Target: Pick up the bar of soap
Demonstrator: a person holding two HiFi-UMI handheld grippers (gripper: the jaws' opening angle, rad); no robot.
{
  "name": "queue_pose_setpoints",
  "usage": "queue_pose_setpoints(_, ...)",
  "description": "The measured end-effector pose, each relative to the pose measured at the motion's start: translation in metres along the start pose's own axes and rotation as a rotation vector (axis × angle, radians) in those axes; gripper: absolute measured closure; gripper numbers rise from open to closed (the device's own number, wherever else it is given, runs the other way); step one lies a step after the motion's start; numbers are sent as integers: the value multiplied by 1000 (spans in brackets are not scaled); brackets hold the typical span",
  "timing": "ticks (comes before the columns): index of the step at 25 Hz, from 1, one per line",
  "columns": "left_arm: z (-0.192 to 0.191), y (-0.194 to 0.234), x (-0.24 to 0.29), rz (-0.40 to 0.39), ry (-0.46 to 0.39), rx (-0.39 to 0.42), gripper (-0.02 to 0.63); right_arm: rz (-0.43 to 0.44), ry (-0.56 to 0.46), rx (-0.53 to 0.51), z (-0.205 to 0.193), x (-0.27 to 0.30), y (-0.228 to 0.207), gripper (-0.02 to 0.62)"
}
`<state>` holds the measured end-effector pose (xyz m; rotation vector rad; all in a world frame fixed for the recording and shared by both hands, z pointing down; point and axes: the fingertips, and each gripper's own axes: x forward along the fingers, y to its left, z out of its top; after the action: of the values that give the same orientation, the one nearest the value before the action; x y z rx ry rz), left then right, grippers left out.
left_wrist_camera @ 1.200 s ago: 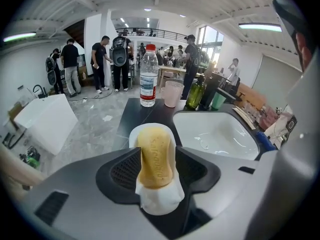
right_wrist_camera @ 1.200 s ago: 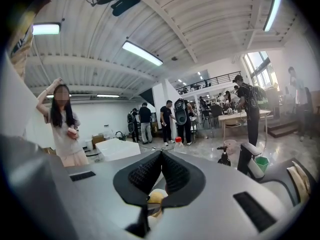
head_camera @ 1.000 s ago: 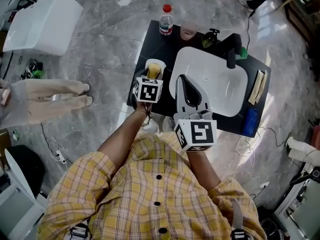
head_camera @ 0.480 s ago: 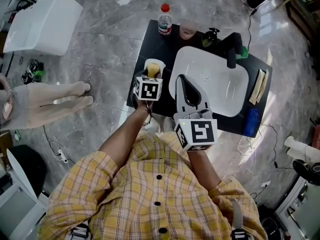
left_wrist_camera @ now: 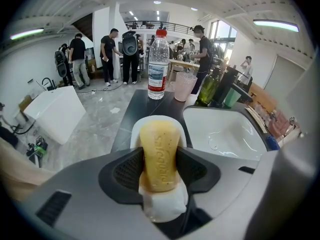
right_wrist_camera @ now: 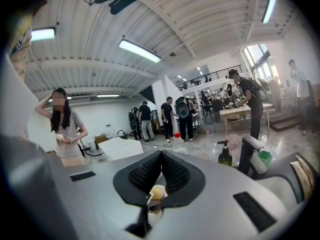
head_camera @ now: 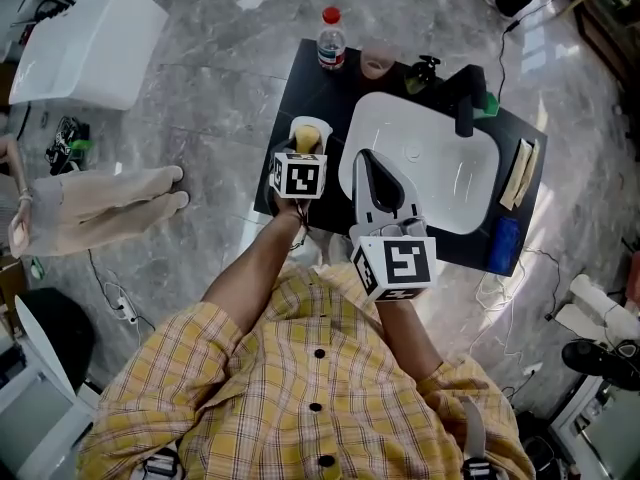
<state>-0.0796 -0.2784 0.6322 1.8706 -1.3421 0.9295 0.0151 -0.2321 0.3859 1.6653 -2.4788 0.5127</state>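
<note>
The left gripper (left_wrist_camera: 159, 170) pinches the yellow oblong bar of soap (left_wrist_camera: 160, 144), with a white oval dish (left_wrist_camera: 135, 132) just beyond its tips. The right gripper (right_wrist_camera: 161, 156) has its jaws pressed together.

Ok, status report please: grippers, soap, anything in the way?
Left gripper shut on bar of soap, over white dish. Right gripper shut, empty, over sink. Nothing in the way.

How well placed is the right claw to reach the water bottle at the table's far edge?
Probably yes. The right claw hangs shut by the sink, and only bare tabletop lies between it and the water bottle. The left claw, holding the soap, sits aside.
</note>
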Motion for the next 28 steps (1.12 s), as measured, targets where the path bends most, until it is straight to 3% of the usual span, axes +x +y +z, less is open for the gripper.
queue_pose_setpoints(15,1,2,-4,30,-4,-6,405,-4,-1,-8,1,-7,1,577)
queue_pose_setpoints(28,23,-2,-43,16,-151,-9,405,23,-1,-17,2,-4,10,577)
